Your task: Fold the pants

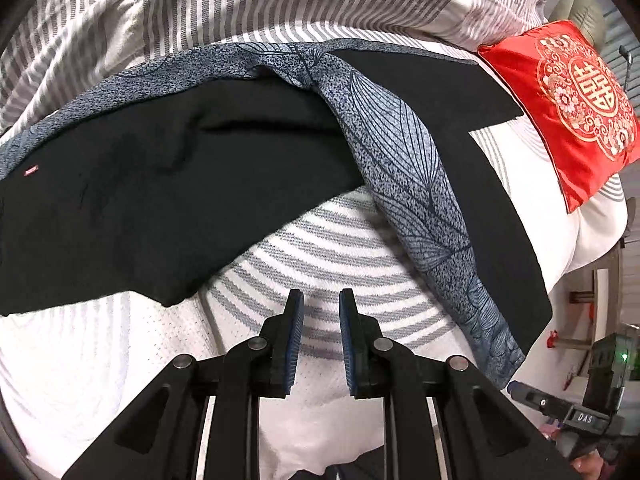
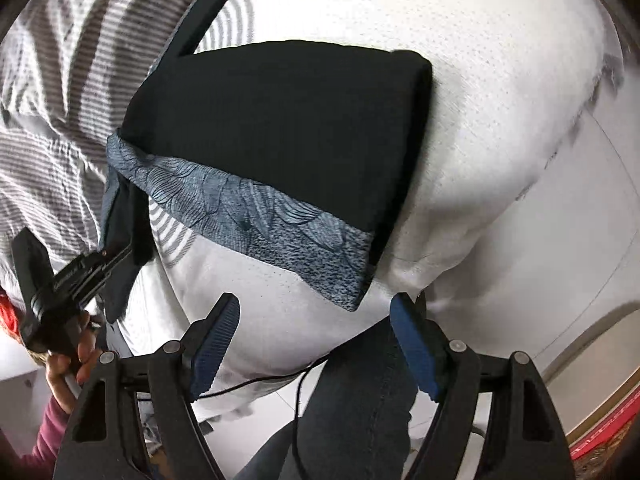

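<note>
White bedding (image 1: 352, 264) with grey rings carries our pants (image 1: 168, 184), black with blue leaf-print panels, spread flat, likely so the next fold lies clean. Our left gripper (image 1: 321, 300) hovers over bare sheet, jaws nearly pressed together on nothing. Our right gripper (image 2: 316, 306) hangs spread and empty just short of a hem corner. One leg's far end runs out of frame; the waistband is hard to make out

Black pants (image 1: 168, 184) with blue leaf-print band across striped bedding (image 1: 320, 256); red cushion (image 1: 568, 108) beside; left gripper (image 1: 321, 300) empty, nearly closed.
</note>
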A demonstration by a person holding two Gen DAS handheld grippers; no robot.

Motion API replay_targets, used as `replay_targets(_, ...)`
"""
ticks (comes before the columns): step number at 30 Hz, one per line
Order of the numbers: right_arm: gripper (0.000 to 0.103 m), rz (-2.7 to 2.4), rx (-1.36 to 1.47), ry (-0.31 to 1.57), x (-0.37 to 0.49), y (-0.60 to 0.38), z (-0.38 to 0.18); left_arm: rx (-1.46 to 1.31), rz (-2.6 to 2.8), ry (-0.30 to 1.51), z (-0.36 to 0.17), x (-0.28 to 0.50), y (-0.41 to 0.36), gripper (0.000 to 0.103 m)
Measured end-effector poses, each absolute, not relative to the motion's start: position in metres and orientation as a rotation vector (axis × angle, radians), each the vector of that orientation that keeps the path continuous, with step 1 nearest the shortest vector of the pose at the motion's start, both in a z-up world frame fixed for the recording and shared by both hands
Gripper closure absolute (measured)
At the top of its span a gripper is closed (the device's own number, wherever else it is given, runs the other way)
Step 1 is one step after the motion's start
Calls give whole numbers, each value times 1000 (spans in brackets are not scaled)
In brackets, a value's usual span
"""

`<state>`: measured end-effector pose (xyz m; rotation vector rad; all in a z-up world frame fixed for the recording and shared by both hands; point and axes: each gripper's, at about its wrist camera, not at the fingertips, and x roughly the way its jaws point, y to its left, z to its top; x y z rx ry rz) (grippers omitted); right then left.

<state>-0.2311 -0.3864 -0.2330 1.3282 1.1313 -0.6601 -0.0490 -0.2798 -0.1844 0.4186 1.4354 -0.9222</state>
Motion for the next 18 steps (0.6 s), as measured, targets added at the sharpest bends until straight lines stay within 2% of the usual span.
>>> replay_targets(6,22,-649,1309,1131,-231,-388,-235,393,-924,1511,-189,-53,-274,84)
replay_targets(12,22,-629,1314,1126,-226,-386,-241,308,-929,1504,-182,-50,-265,84)
replay_targets(13,22,-625,1312,1125,-225,-386,-240,310,-922,1506,-182,-50,-265,61)
replay_targets(14,22,-621,1312,1123,-225,-386,-240,305,-919,1509,-183,-49,-264,17)
replay_targets(15,22,-616,1314,1121,-223,-386,-241,293,-916,1503,-181,-49,-262,1)
replay_targets(18,22,-606,1309,1116,-218,-386,-242,296,-917,1488,-176,-49,-262,0)
